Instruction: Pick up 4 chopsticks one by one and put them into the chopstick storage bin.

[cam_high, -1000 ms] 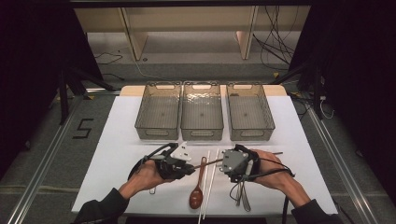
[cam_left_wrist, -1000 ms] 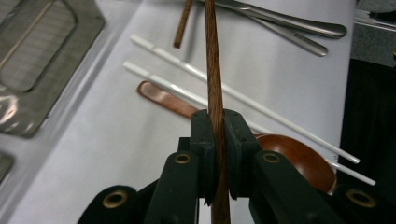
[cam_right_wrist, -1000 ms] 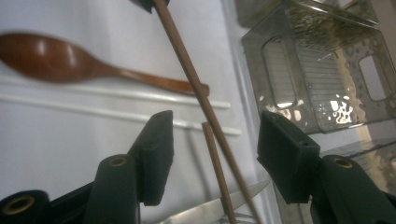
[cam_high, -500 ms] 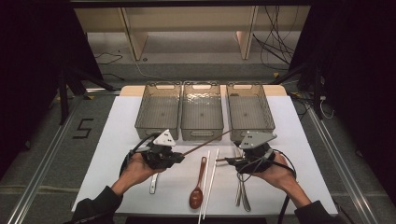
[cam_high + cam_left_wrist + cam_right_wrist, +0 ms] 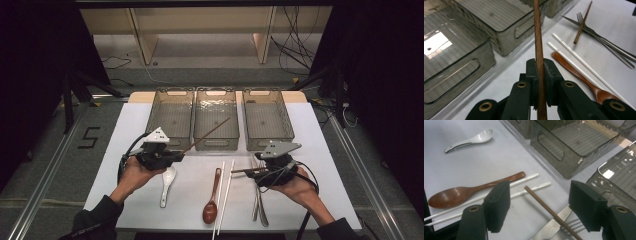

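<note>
My left gripper (image 5: 539, 75) clamps a brown chopstick (image 5: 538, 37), its tip angled over the middle bin (image 5: 215, 120). My right gripper (image 5: 539, 202) gapes wide around the second brown chopstick (image 5: 549, 211), which lies across the fork (image 5: 571, 223).

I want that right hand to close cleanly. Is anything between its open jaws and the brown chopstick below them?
Nothing visible: the right gripper is open, and the brown chopstick lies bare between its jaws, resting across the fork.
</note>
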Tool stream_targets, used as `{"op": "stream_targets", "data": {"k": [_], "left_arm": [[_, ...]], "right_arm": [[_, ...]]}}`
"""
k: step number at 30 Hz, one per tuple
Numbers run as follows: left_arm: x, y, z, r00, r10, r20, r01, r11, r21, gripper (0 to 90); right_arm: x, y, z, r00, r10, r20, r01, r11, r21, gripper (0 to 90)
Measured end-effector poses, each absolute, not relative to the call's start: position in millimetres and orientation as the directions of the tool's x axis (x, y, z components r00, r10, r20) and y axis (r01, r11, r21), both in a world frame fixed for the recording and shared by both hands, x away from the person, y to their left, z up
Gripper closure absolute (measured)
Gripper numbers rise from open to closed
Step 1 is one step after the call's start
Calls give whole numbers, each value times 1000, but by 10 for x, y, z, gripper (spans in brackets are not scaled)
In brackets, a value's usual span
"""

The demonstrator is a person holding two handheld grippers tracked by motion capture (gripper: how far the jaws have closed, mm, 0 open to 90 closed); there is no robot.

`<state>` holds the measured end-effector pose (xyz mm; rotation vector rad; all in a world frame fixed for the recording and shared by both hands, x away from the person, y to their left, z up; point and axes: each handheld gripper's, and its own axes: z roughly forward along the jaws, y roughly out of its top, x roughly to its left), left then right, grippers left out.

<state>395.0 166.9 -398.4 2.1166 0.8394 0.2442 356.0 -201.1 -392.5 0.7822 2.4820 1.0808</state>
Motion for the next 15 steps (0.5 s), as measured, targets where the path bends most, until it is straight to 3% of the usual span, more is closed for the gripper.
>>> {"op": "stream_targets", "data": {"k": [15], "left_arm": [[4077, 1957, -3958, 686, 714, -139, 516, -344, 785, 829]], "right_arm": [[3611, -2127, -3953, -755, 656, 10, 436, 490, 755, 328]]}}
